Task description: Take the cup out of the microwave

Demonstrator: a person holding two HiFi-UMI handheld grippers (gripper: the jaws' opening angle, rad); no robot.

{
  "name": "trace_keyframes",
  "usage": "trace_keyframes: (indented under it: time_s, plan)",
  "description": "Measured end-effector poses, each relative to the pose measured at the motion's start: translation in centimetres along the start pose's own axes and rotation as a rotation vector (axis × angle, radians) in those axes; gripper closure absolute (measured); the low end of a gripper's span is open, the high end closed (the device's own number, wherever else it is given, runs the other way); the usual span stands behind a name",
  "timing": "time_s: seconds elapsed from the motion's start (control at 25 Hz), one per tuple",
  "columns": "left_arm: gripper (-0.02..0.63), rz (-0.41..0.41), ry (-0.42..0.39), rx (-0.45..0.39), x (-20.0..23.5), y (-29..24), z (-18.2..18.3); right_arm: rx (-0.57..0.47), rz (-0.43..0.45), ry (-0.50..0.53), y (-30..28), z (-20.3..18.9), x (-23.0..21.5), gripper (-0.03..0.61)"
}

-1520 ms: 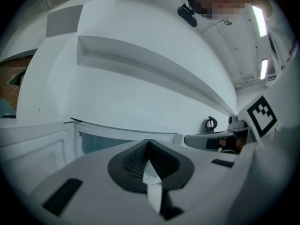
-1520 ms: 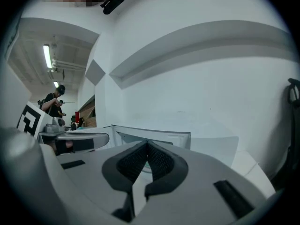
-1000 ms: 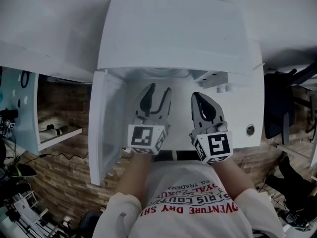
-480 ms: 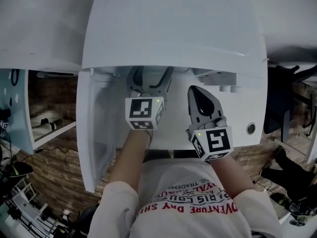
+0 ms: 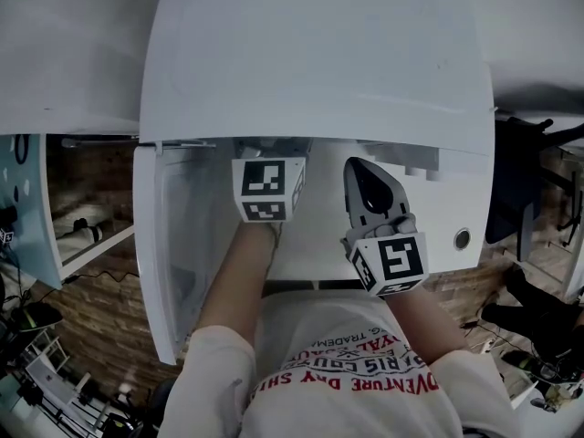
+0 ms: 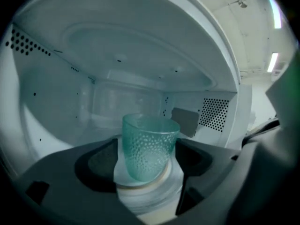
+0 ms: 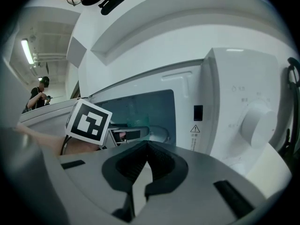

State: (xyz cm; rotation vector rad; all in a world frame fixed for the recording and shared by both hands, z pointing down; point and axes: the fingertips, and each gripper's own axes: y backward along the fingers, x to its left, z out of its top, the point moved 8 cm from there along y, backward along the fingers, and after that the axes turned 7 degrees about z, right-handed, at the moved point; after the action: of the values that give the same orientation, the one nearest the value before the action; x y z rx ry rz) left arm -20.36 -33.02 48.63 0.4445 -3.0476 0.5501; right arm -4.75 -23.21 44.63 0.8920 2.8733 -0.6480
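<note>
- Left gripper [image 6: 146, 159]: sits inside the cavity of the microwave [image 5: 319, 53] with jaws released and spread, one to each side of the cup [image 6: 150, 142]; cannot tell whether the pads touch the glass.
- Cup: green, translucent, dimpled and upright; stands on a white round base [image 6: 150, 193] on the cavity floor, between the spread jaws.
- Right gripper [image 7: 146, 150]: clenched on nothing, jaws meeting at the tips; hovers outside the cavity, in front of the control panel [image 7: 234, 116] and just beside the opening.
- Left marker cube [image 5: 267, 188]: lies at the mouth of the cavity, tucked under the overhanging top of the microwave.
- Right marker cube [image 5: 391, 263]: lies nearer the person, apart from the left one.
- Bare forearm [image 5: 235, 286]: leads from the left marker cube back to a white sleeve.
- Cavity interior: pale walls, with a perforated vent [image 6: 214, 114] on the right wall.
- Control panel: carries a large round knob [image 7: 255, 123] and, lower down, a small round button [image 5: 461, 238].
- Door [image 5: 169, 245]: hangs open to the left of the cavity, projecting past the near edge of the white desk [image 5: 64, 71].
- Microwave body: white, set with its front at the desk's near edge.
- Beyond the near edge: brick-patterned floor [image 5: 100, 327] and the person's printed shirt [image 5: 365, 377].
</note>
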Motion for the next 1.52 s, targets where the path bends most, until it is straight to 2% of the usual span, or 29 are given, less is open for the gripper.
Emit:
trace_keyframes:
  time_s: [0.32, 0.8, 1.16, 1.52]
  plan:
    - [0.253, -0.009, -0.054, 0.031, -0.2, -1.0, 0.2, 0.01, -0.008, -0.01, 0.1, -0.2, -0.2, 0.568]
    - [0.255, -0.024, -0.032, 0.049, -0.4, 0.7, -0.2, 0.002, -0.018, 0.008, 1.1, -0.1, 0.3, 0.568]
    - [0.256, -0.018, -0.021, 0.041, -0.9, 4.9, -0.7, -0.006, -0.01, 0.03, 3.1, -0.3, 1.8, 0.568]
    - [0.256, 0.003, 0.003, 0.008, -2.4, 11.5, -1.4, -0.024, -0.002, 0.048, 6.0, -0.6, 3.0, 0.568]
